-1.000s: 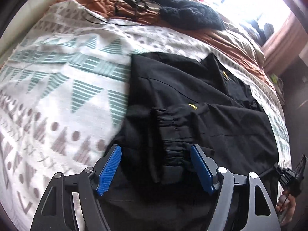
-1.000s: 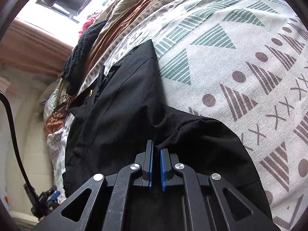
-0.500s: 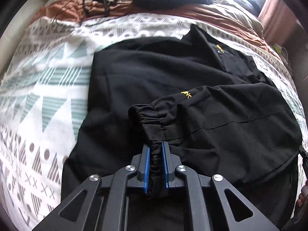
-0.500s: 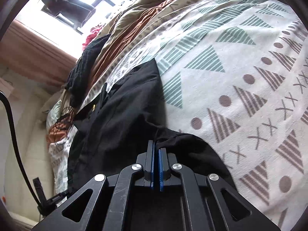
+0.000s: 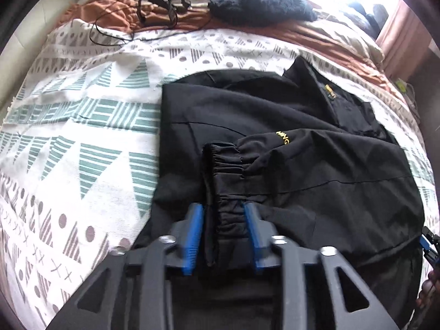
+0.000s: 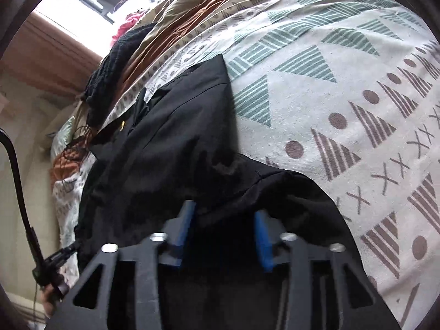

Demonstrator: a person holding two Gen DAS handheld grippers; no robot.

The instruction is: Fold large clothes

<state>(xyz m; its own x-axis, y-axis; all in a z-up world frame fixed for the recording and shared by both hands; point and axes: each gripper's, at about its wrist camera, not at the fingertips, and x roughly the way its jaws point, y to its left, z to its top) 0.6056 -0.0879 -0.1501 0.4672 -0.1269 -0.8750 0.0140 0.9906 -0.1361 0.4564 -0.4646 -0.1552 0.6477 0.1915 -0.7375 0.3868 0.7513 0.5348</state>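
Note:
A black jacket [image 5: 275, 126] with yellow lettering [image 5: 283, 137] lies partly folded on a patterned bedspread [image 5: 82, 137]. One sleeve is laid across the body, and its gathered cuff [image 5: 225, 165] ends between the blue pads of my left gripper [image 5: 222, 206]. Those jaws are opening and the pads stand clear of the cuff. In the right wrist view the jacket [image 6: 170, 137] runs away to the upper left. My right gripper [image 6: 225, 208] hovers over its near edge with jaws opening; black fabric lies under the gap, unpressed.
A dark knitted garment [image 5: 255, 2], tangled black cables [image 5: 159, 8] and an orange blanket [image 5: 110, 16] lie at the bed's far end. Patterned bedspread [image 6: 330, 82] spreads right of the jacket. A hand [image 6: 49, 299] shows at the lower left, beside a curtain [image 6: 49, 55].
My left gripper closed on the cuff, shifted it over the jacket, and now its pads stand apart again. My right gripper, shut on the jacket's edge before, has spread its pads.

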